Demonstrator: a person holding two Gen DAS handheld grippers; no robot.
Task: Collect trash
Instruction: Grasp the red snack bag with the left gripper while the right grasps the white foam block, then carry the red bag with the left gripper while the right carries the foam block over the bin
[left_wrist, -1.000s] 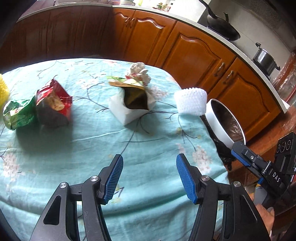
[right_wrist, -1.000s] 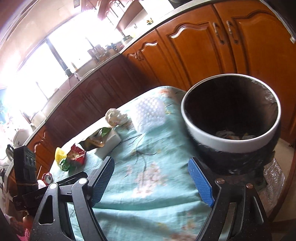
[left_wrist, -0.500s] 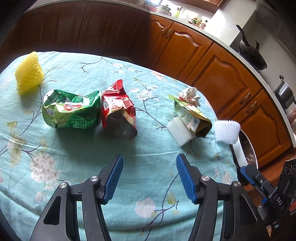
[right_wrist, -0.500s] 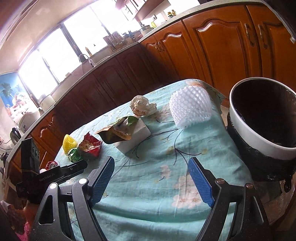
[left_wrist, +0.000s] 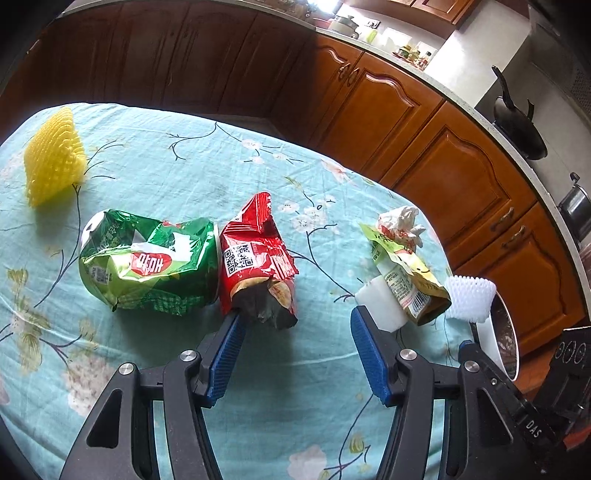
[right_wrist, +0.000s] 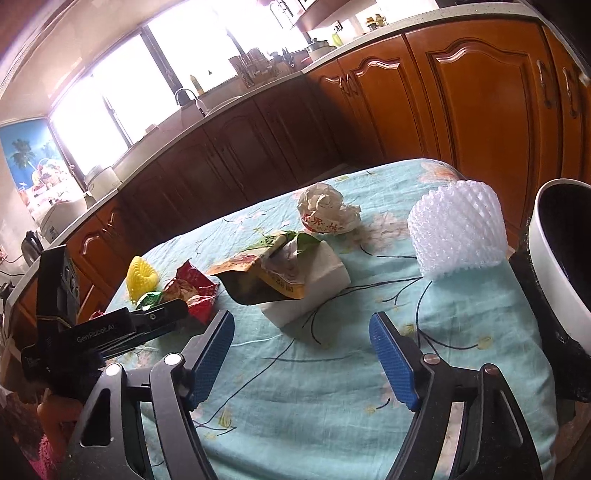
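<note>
One bin stands off the desk edge, white-rimmed with a dark liner; its contents cannot be made out in either view.

Trash on the desk, placed relative to the white block:
- One yellowish pouch, open-mouthed, lies draped over the block and touches it.
- One crumpled paper wad sits just behind the block.
- One white foam net stands between the block and the bin, at the desk edge.
- One red snack bag, torn open, lies to the block's left, well apart from it.
- One green snack bag lies beyond the red one, touching it.
- One yellow foam net stands farthest from the block, near the far left of the desk.

Total: seven loose items, none in your grip.

Your left claw is released, jaws wide, with its left finger tip at the red bag's dark mouth. Your right claw is likewise released and empty, hovering over bare cloth in front of the block.
</note>
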